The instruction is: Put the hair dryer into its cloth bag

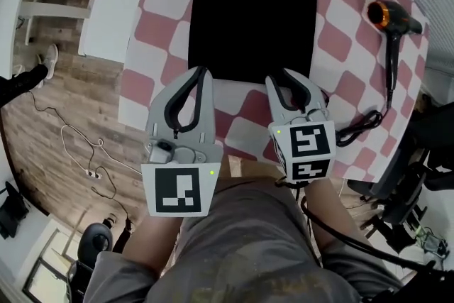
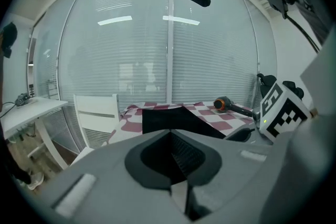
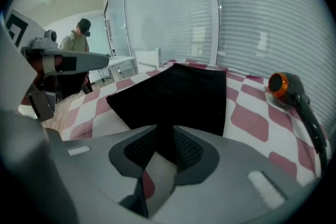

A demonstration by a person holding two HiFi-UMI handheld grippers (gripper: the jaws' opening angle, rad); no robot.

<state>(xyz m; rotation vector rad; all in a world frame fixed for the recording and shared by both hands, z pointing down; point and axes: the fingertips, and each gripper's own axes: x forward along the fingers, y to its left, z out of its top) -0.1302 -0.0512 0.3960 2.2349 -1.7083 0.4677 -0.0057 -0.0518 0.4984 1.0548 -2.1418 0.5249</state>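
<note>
Jaws on the left gripper (image 1: 201,72) are sitting pressed together with nothing in them, while the right gripper (image 1: 289,79) is holding its jaws apart, also empty. Both are hovering at the near edge of the black cloth bag (image 1: 252,10), which is lying flat on the checkered table (image 1: 340,39). The hair dryer (image 1: 394,19) is lying well off to the bag's right, its cord (image 1: 363,125) trailing back toward the right gripper.

Grey plastic left gripper (image 1: 201,74): black-lined jaws, white cube with black square markers (image 1: 177,191), small green light (image 1: 211,172), above grey-brown fabric garment (image 1: 248,245). Grey plastic right gripper (image 1: 282,78): same build. Thick black cable (image 1: 369,246) right of garment.
</note>
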